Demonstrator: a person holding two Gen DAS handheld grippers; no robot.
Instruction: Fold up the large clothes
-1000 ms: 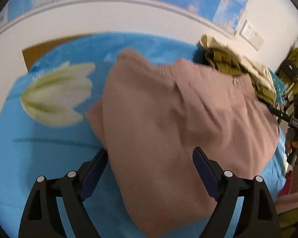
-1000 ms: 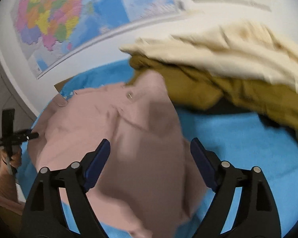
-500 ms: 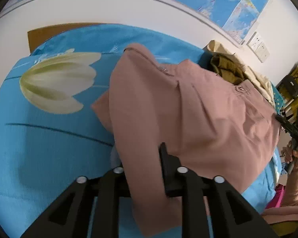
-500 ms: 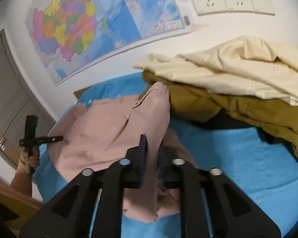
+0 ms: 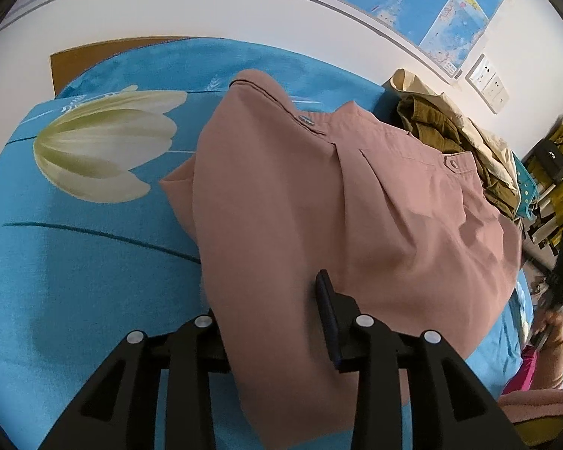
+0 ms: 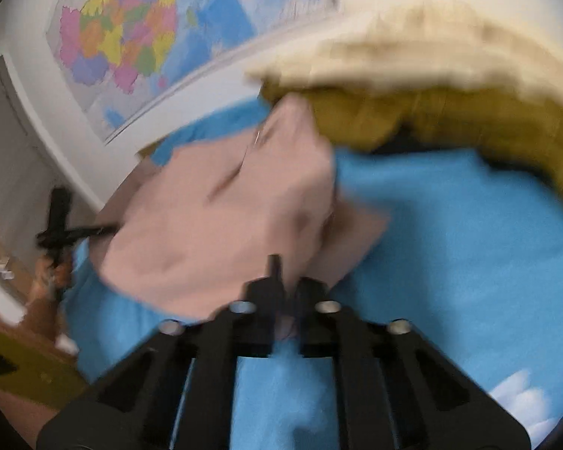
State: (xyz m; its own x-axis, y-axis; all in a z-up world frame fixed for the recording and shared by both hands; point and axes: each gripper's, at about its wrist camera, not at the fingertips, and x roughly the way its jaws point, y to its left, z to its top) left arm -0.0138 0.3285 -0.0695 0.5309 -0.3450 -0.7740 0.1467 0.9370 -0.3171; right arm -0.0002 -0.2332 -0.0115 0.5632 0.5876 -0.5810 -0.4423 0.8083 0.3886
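The pink trousers [image 5: 356, 225] lie spread on the blue bedsheet [image 5: 75, 281] of a bed, their waistband end toward the wall and just beside a heap made of an olive garment [image 5: 431, 123] and a cream garment [image 6: 413, 48]. Each gripper has a near edge of the cloth. The left gripper [image 5: 270, 311] has a thick fold of the trousers between its fingers, and its jaws are opening a little around that bunch, so the hold looks loose. The right gripper [image 6: 283, 281] is pinched fully together on a thin bit of pink cloth. To do this step well, I judge that the left hold should be firmed up before any lift, and that both hands should then rise together and carry the near edge evenly toward the far edge, keeping the cloth taut between them so the fold lands straight and clear of the heap. The right wrist view is blurred, so how much cloth that gripper has is hard to tell. A second ago both grippers stood wide apart over the trousers with nothing pinched; since then both have come together on the fabric, the left one squeezing tighter half a second ago than now, and the right one has shifted, with its view smeared by motion.
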